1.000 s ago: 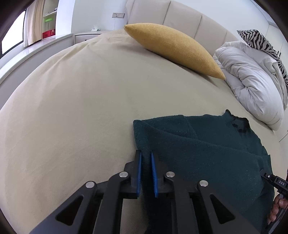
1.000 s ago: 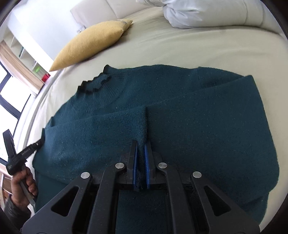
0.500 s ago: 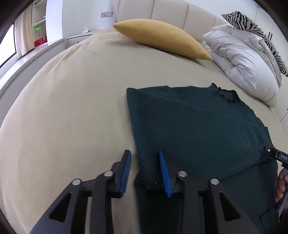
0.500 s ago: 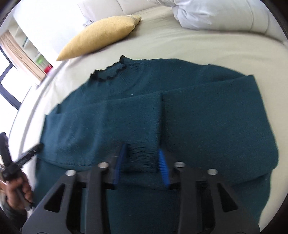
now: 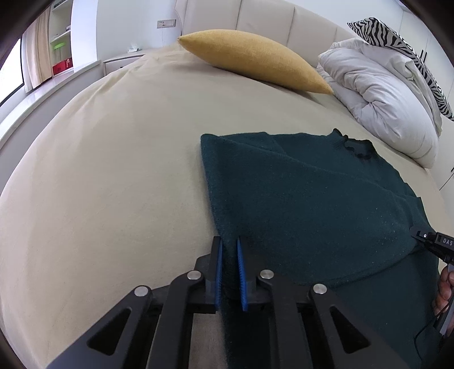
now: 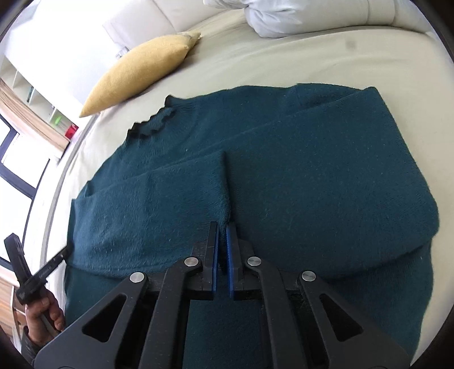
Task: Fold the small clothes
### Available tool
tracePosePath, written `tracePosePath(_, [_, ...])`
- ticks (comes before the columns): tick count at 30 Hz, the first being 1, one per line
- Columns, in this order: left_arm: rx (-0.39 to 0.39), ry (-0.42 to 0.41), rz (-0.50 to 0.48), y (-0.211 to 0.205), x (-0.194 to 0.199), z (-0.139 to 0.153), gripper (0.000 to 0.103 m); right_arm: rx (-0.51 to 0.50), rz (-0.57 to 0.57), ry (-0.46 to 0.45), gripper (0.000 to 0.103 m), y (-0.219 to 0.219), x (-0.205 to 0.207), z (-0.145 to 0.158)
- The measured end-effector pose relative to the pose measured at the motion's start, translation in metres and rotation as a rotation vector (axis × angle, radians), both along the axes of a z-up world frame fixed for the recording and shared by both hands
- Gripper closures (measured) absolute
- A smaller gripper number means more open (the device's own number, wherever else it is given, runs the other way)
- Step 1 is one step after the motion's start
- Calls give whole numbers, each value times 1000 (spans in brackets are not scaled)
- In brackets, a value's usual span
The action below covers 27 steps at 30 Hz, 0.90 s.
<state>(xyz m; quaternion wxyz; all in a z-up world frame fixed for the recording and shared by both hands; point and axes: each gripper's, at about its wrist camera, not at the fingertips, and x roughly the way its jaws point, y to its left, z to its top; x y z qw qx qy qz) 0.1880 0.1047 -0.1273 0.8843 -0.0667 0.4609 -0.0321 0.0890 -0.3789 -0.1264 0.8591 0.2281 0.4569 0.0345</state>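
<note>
Now each hand-held gripper, left [image 5: 228,262] and right [image 6: 222,241], pinches the fuzzy teal sweater [image 6: 283,176].

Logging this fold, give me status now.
Left gripper shut on dark green knit sweater's side edge. Right gripper shut on its folded sleeve. Nothing on sweater.

Your dark teal knit sweater [image 5: 306,204] lies flat on the beige bedsheet [image 5: 113,170], sleeves folded in so they meet over the middle, collar pointing toward the cream padded headboard [image 5: 264,17]. Beyond it, a mustard-yellow oblong cushion [image 5: 252,59] sits near the headboard, with the bunched white duvet [image 5: 380,96] just to its right and a zebra-striped pillow [image 5: 397,37] behind that. Your left gripper [image 5: 228,272] sits at the sweater's left edge, your right gripper [image 6: 222,255] over the sleeve ends.
</note>
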Motion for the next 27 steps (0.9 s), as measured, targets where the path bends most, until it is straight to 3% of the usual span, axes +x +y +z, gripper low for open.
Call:
tracePosePath(5, [-16,-22,0,2,-4,1,89,-95,2,-53,100,9,1,21])
tracePosePath(9, [-4,-30,2,-1,-5,1,88,-110,2,-86,100,7,5,38])
tracePosePath(13, [-4,-29,0,0,-3,-1,85,-135,25,8,100,9,9,12])
tracePosePath(17, [-13,-22,-1,2,-1,-3,84,-4,-8,-32,101,-10,4,-1])
tracePosePath(20, [-21,-18,3,2,-1,-1,83,1,-3,-27,95,-13,0,6])
tracePosePath(24, [-70,-8,39,9,-14,9,66,-37,-57,-40,95,-25,-39,23])
tracePosePath(27, [-95,-31,44,14,-41,21,57,6,-128,-77,94,-54,-91,34])
